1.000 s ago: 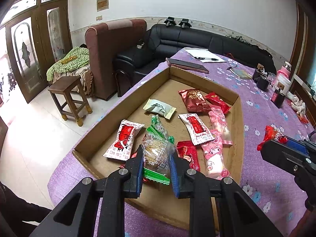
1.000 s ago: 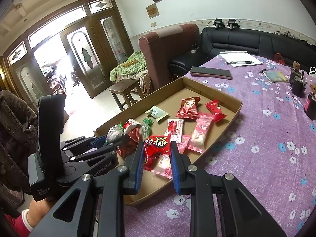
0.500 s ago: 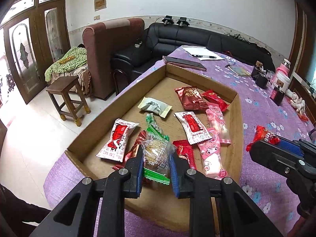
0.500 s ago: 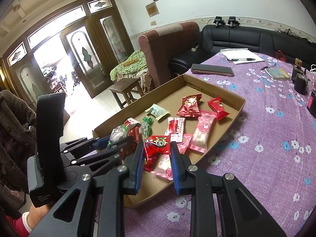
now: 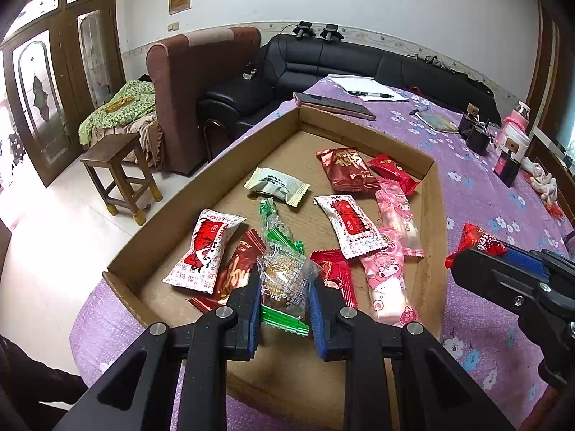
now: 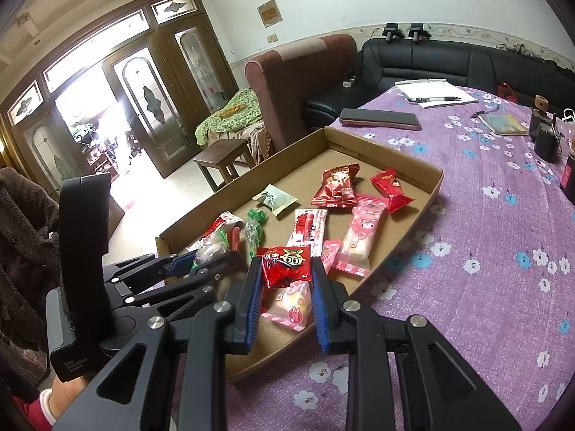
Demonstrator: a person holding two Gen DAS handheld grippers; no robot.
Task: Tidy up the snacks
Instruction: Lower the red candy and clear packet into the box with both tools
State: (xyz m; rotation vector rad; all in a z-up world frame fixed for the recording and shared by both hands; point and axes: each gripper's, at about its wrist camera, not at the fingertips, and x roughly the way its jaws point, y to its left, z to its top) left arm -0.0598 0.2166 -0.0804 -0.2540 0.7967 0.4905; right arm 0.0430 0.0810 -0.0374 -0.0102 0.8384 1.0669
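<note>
A: Tray [image 5: 429, 215], shallow cardboard, lies on the purple flowered surface [image 5: 503, 201]. What does the left gripper [image 5: 284, 309] hold?

B: Its jaws are clamped on a clear packet with green ends [image 5: 285, 283], held above the tray's near end.

A: And the right gripper [image 6: 285, 296]?

B: Jaws clamped on a red packet [image 6: 286, 264], above the tray's near corner, just beside the left gripper.

A: Contents of the tray?

B: Loose snacks: two pink packets [image 5: 390, 287], a cream packet [image 5: 276, 186], a dark red packet [image 5: 346, 168] toward the far end. A black phone [image 6: 379, 118] lies beyond the tray's far wall.
</note>
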